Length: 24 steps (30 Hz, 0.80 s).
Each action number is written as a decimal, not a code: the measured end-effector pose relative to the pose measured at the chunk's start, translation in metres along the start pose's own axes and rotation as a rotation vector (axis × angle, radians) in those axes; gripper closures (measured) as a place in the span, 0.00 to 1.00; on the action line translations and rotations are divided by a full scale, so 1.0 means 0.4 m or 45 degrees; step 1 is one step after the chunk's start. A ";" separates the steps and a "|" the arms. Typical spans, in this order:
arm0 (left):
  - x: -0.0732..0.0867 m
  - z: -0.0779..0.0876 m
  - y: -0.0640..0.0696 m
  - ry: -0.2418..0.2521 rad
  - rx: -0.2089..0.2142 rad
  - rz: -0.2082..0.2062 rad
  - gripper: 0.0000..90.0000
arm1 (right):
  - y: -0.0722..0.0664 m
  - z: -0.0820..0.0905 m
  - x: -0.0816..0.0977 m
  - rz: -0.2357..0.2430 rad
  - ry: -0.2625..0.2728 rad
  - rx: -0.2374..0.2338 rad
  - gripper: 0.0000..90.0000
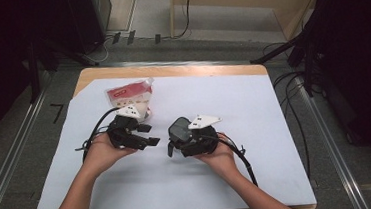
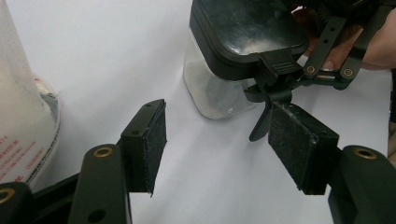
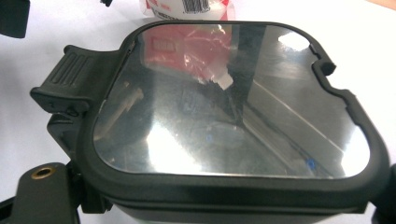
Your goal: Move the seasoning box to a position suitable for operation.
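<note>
A: What's the setting?
B: A grey floor with dark stands, then a wooden table (image 1: 170,69) under a white sheet (image 1: 255,129).
A: On it?
B: A red-and-white bag (image 1: 128,93) at the back left. The right gripper (image 1: 184,143) clamps a clear black-lidded container (image 2: 233,56) mid-table; the left gripper (image 1: 143,138) beside it gapes, nothing between its pads.

Little can actually be read here. The clear plastic bag with a red and white label (image 1: 128,94) on the white-covered counter (image 1: 255,129) carries print too small to make out. In the right gripper view a barcode (image 3: 195,5) shows on that bag, digits illegible. In the left gripper view, faint red characters (image 2: 21,156) run along its white side, unreadable.
</note>
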State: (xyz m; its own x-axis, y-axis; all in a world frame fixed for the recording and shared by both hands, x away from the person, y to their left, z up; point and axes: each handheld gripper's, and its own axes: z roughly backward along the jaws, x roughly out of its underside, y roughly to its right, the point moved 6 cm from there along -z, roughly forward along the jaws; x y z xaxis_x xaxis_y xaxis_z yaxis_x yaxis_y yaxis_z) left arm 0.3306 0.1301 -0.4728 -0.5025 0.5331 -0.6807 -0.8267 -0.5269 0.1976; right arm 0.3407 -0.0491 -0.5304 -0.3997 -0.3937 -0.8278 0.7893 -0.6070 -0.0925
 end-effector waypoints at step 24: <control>-0.001 0.004 -0.002 0.016 -0.011 0.004 0.43 | -0.003 0.052 0.029 0.004 -0.069 -0.024 0.16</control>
State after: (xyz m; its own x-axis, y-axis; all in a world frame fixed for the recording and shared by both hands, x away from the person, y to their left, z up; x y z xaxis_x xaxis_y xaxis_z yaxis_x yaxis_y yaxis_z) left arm 0.3312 0.1314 -0.4716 -0.5017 0.5230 -0.6890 -0.8228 -0.5344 0.1935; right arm 0.3254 -0.0676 -0.5284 -0.4219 -0.4327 -0.7967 0.7990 -0.5927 -0.1012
